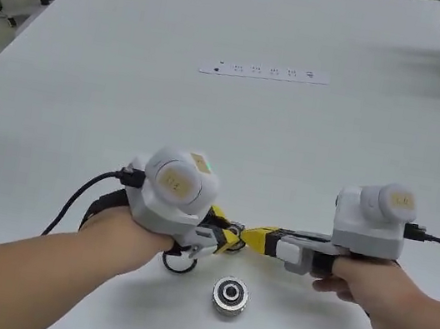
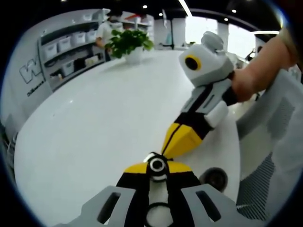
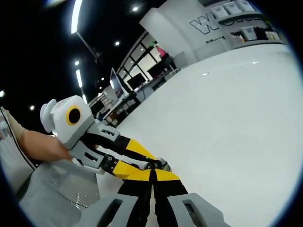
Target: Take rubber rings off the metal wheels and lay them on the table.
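Leftmost, the left tool [image 1: 223, 238] is clamped on a small metal wheel [image 2: 157, 165], which sits pinched between its yellow tips. Just below those tips and slightly to their right, a second wheel [image 1: 230, 295] lies flat on the table [image 1: 209, 129], apart from both tools. Further right, the right tool [image 1: 250, 237] points straight at the left tool. Its jaws are closed together, tips meeting the held wheel; whether they pinch anything I cannot tell.
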